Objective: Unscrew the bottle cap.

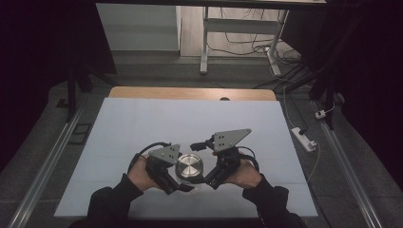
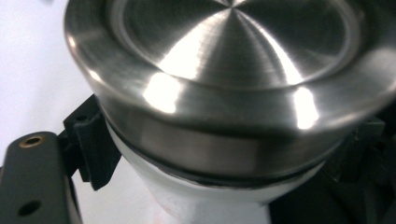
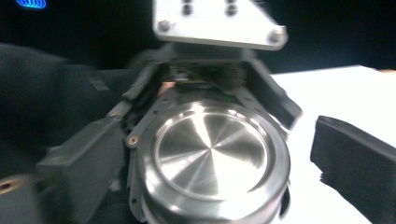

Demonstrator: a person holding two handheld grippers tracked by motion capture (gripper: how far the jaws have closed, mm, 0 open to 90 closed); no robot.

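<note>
Near the table's (image 1: 142,118) 6 o'clock edge the left gripper (image 1: 178,183) clamps the white jar (image 2: 205,200) below its steel lid (image 1: 189,166), while the right gripper (image 1: 207,179), jaws spread, flanks it at 3 o'clock, so a careless bump could twist it loose.

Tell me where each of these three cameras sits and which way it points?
High view: above the person's side, looking forward and down on the white table; both hands and sleeves show, left hand-held gripper, right hand-held gripper.
Left gripper view: rides the left hand-held gripper, close on the steel lid over a white body; black jaws flank it.
Right gripper view: rides the right one, facing the left hand-held gripper.
All three share the steel lid.
</note>
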